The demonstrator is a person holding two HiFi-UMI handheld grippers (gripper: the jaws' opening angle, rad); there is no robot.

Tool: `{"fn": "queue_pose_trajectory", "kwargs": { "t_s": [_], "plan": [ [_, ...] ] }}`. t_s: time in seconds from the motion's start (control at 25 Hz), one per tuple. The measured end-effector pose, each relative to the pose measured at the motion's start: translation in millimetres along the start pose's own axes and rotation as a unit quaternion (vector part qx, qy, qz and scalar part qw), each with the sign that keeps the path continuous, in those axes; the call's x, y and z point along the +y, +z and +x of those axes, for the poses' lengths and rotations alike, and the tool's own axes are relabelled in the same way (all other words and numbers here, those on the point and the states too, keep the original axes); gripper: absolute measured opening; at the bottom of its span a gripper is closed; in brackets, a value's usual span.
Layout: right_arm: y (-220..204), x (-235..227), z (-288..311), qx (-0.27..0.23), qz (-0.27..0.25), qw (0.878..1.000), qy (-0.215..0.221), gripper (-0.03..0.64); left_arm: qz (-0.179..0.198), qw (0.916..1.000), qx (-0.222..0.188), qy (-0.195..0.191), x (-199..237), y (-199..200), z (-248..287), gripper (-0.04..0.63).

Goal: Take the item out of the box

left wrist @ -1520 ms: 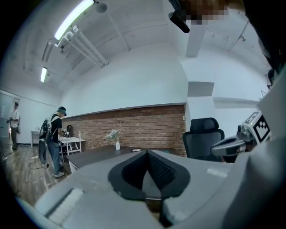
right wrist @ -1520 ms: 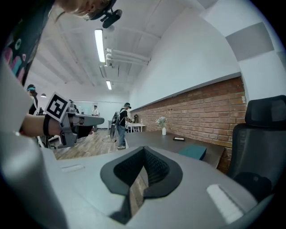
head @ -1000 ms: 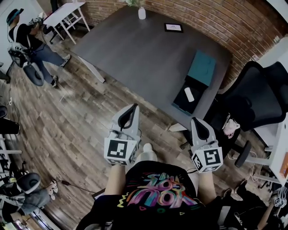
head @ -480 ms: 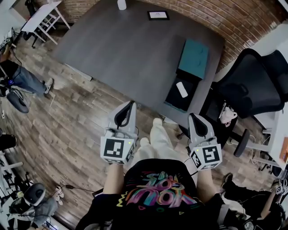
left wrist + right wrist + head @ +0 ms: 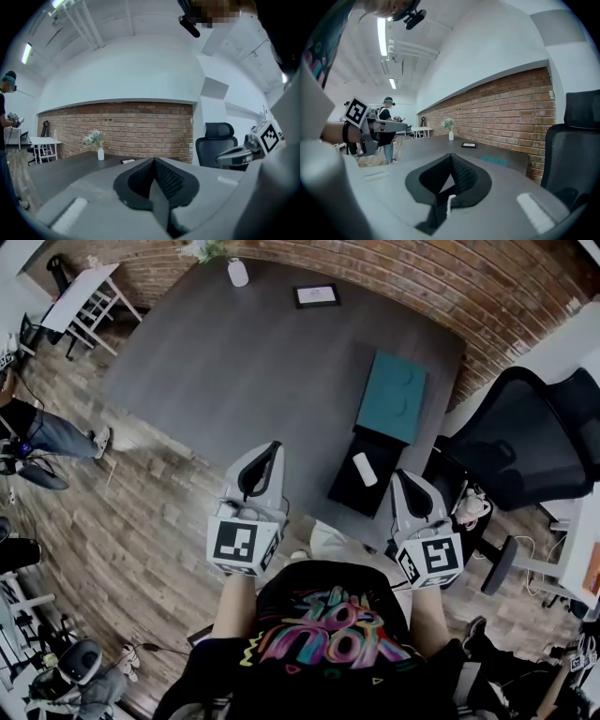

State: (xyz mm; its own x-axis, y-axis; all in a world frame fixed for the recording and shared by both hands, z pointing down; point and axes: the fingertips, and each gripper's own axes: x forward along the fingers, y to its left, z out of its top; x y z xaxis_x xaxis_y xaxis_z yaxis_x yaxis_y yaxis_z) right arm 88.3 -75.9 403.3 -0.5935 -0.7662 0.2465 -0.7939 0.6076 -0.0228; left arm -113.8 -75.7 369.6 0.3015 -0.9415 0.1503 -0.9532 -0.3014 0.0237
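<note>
The open black box [image 5: 349, 488] lies on the dark grey table [image 5: 234, 381], close to the table's near right edge. The task's thing, a white oblong item [image 5: 365, 469], rests inside the box, about in its middle. A teal lid [image 5: 392, 396] lies flat on the table directly beyond the box, adjoining its far side.

The left gripper [image 5: 270, 454] is held to the left of the box, well apart from it, above the table's near edge. Its claw is closed, the two jaws pressed together with nothing between them. The right gripper [image 5: 407, 482] is held just to the right of the box's near corner, on the person's side of it. Its jaws are also together and empty, and it does not touch the item.

Well beyond the box, toward the far left, a white vase [image 5: 237, 273] with a sprig of flowers stands on the table, and a small framed picture [image 5: 316, 295] lies between the vase and the lid. A black office chair [image 5: 525, 432] stands to the right of the box, off the table. A brick wall [image 5: 441, 282] runs behind the box and lid. Far to the left of the box, another person [image 5: 37, 432] stands on the wooden floor [image 5: 141, 512].
</note>
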Motion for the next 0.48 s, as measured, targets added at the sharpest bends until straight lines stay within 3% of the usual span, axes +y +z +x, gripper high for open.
{"fn": "queue_pose_trajectory", "kwargs": {
  "t_s": [0.48],
  "plan": [
    [26.0, -67.1, 27.2, -0.012, 0.003, 1.0, -0.025, -0.002, 0.02, 0.9992, -0.02, -0.028, -4.5, 38.2, 84.0, 0.002]
  ]
}}
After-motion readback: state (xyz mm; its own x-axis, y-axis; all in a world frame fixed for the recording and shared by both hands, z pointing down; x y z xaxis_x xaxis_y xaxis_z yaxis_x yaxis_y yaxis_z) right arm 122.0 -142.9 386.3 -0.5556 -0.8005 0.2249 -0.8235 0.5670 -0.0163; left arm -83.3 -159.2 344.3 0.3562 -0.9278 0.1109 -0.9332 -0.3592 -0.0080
